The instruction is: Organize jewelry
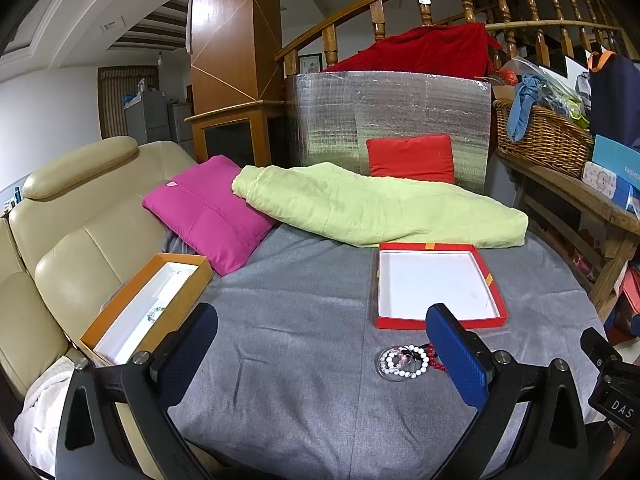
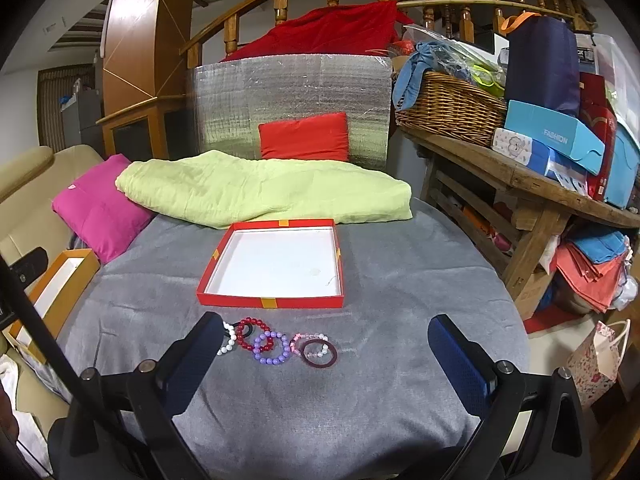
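We see both views evenly lit by soft indoor light, with only faint shadows. Glare streaks the wooden pillar (image 1: 224, 28) at upper left, and fisheye bending warps the dark-cornered edges.

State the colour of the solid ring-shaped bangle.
Dark maroon bangle, clearest in the right wrist view.

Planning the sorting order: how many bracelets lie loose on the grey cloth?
5 visible, in a row before the red box: white, half behind the right gripper's left finger, red, purple, pink, dark red bangle. More may be hidden.
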Demonstrator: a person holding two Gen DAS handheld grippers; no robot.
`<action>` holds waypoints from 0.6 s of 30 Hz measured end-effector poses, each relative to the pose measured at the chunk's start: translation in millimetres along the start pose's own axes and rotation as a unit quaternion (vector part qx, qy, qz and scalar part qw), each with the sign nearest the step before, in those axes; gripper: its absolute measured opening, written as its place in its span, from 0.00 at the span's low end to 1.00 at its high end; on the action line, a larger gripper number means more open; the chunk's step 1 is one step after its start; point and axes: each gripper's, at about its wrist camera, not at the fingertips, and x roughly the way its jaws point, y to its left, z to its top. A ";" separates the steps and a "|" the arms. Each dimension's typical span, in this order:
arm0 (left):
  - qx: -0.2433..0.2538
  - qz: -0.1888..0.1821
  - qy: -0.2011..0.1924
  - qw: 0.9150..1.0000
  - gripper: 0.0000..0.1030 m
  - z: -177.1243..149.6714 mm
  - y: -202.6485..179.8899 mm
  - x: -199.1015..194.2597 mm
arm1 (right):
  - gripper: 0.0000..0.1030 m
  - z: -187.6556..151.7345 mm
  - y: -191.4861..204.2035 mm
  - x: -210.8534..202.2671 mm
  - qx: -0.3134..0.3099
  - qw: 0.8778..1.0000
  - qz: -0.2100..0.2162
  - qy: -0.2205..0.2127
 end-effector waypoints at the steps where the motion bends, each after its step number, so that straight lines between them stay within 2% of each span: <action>1: -0.001 0.000 0.000 1.000 1.00 -0.1 0.5 0.1 | 1.00 0.0 0.3 -0.2 0.000 1.000 0.000 0.000; 18: -0.006 0.000 0.002 1.000 1.00 -2.7 6.9 2.9 | 1.00 -0.2 10.1 1.7 -0.007 1.000 0.005 0.004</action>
